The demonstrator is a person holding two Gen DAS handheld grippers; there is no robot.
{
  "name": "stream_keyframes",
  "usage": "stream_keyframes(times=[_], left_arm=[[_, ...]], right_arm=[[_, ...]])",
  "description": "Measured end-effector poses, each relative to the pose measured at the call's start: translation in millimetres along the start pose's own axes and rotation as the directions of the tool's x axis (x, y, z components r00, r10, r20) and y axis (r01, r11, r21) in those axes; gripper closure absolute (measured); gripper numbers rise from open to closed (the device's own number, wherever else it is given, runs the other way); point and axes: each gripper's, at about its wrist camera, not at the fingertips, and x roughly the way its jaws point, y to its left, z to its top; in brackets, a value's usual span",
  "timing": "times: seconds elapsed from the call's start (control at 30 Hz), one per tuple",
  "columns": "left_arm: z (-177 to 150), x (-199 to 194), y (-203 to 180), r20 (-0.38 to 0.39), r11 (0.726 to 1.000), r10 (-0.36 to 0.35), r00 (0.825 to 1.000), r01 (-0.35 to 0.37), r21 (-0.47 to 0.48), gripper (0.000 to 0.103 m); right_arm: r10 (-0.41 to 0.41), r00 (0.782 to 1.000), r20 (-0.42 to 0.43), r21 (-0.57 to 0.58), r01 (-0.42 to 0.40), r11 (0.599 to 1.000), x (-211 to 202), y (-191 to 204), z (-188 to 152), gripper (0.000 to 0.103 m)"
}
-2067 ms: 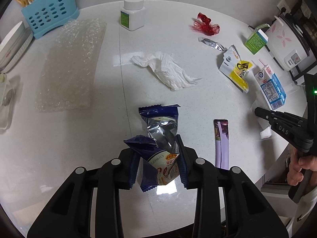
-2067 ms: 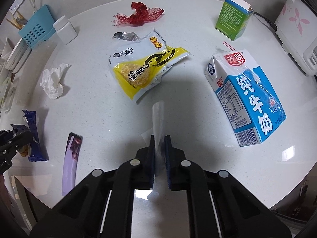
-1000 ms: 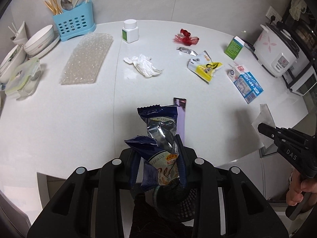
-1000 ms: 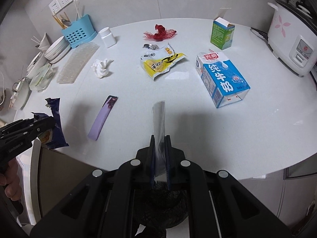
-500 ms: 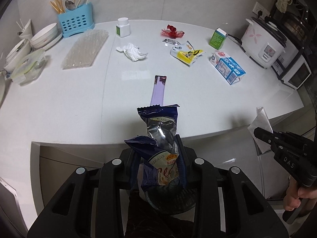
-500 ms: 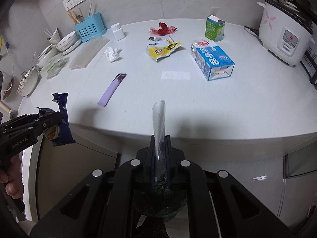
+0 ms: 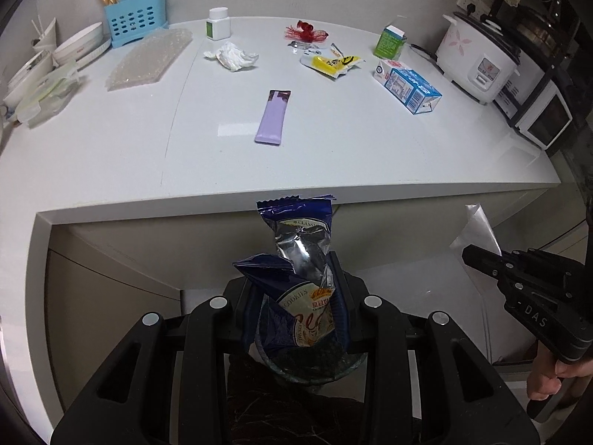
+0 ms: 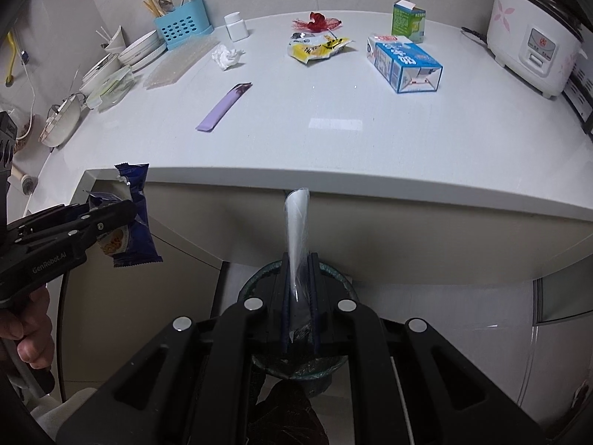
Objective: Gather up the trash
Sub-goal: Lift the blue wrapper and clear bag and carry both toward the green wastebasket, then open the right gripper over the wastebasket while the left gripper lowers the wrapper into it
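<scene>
My left gripper [image 7: 296,296] is shut on a blue cookie wrapper [image 7: 300,256] with a torn silver inside, held off the counter's front edge, above a round bin [image 7: 315,367] lined with a dark bag. The same wrapper [image 8: 133,218] and left gripper [image 8: 111,215] show at the left of the right wrist view. My right gripper [image 8: 298,289] is shut on a clear plastic wrapper [image 8: 296,230], directly over the bin [image 8: 296,363]. In the left wrist view the right gripper [image 7: 478,256] holds that clear wrapper [image 7: 476,230] at the right.
On the white counter [image 7: 111,155] lie a purple sachet [image 7: 274,116], crumpled tissue [image 7: 233,55], yellow snack bag [image 7: 330,63], blue milk carton [image 7: 407,85], green carton [image 7: 389,42], red mesh [image 7: 305,32], bubble wrap [image 7: 150,57] and a white bottle [image 7: 218,24]. A rice cooker [image 7: 478,63] stands at the right.
Both grippers have pulled back off the counter and sunk toward the bin, each still holding its wrapper. The counter edge now sits higher in both views.
</scene>
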Motion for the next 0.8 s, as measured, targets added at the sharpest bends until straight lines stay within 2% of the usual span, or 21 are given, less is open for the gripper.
stream_keyframes(times=[0.37, 0.8], left_arm=[[-29, 26, -18, -0.008, 0.997, -0.013, 1.000, 0.013, 0.078, 0.071], [-59, 63, -10, -0.033, 0.998, -0.056, 0.998, 0.057, 0.026, 0.071]], right_arm=[[0.011, 0.998, -0.067, 0.015, -0.010, 1.000, 31, -8, -34, 0.095], [0.021, 0.993, -0.113, 0.023, -0.019, 1.000, 77, -13, -59, 0.095]])
